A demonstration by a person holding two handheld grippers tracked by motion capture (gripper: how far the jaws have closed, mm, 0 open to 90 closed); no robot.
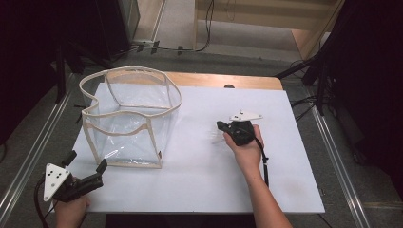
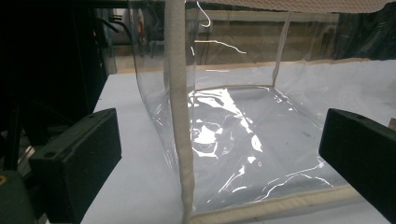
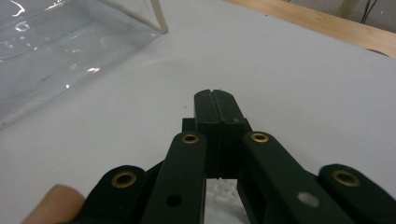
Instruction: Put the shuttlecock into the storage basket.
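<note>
A clear plastic bag with cream fabric trim stands open on the left half of the white table. My left gripper hovers at the table's front left corner, open, aimed at the bag's near corner. In the left gripper view the two black pads stand far apart on either side of the bag's trimmed corner seam, touching nothing. My right gripper is held above the middle right of the table, pointing left toward the bag. Its jaws are pressed together with nothing between them, as the right gripper view shows.
A wooden strip runs along the table's far edge. Dark stands and cables line both sides beyond the table. Bare white surface stretches between the bag and the right gripper.
</note>
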